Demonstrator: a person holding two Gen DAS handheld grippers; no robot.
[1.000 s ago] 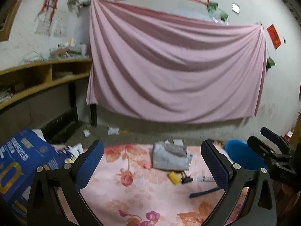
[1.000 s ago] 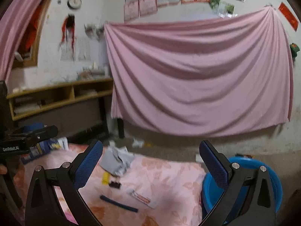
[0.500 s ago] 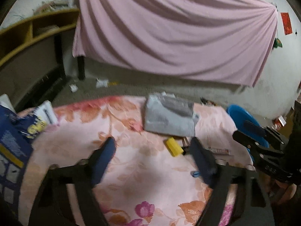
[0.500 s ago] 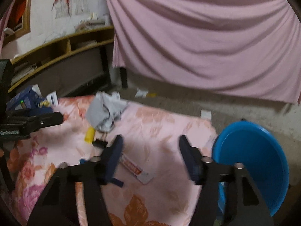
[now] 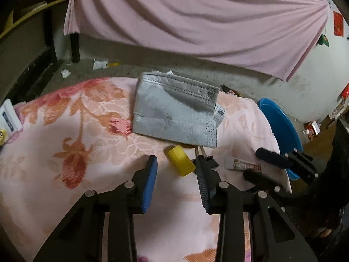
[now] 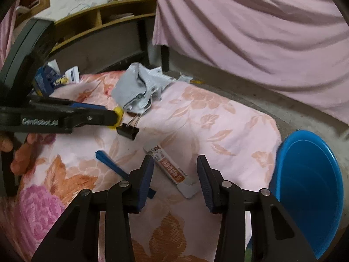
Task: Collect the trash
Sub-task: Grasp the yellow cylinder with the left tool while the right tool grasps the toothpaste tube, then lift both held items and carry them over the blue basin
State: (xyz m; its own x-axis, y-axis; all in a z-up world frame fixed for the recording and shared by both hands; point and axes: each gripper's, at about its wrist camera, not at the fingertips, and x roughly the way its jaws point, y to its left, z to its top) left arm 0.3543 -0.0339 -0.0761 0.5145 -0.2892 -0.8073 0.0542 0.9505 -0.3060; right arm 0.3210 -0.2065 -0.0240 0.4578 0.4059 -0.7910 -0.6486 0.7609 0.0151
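Two grippers close over the trash

Over the floral cloth, the left gripper, marked "GenRobot.AI", narrows its jaws around a yellow cap without pressing it. Its partner, the right gripper, closes empty-jawed above a printed tube. Beyond lie a binder clip, gray mask and blue basin. Both were wide open and aimed higher a second ago.

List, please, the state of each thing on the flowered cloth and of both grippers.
left gripper: jaws closing around the yellow cap, not yet pressing
right gripper: jaws closing over the tube, not touching
yellow cap: lying on its side
tube: flat, squeezed
gray mask: crumpled, lying flat
binder clip: closed, handles up
blue basin: empty
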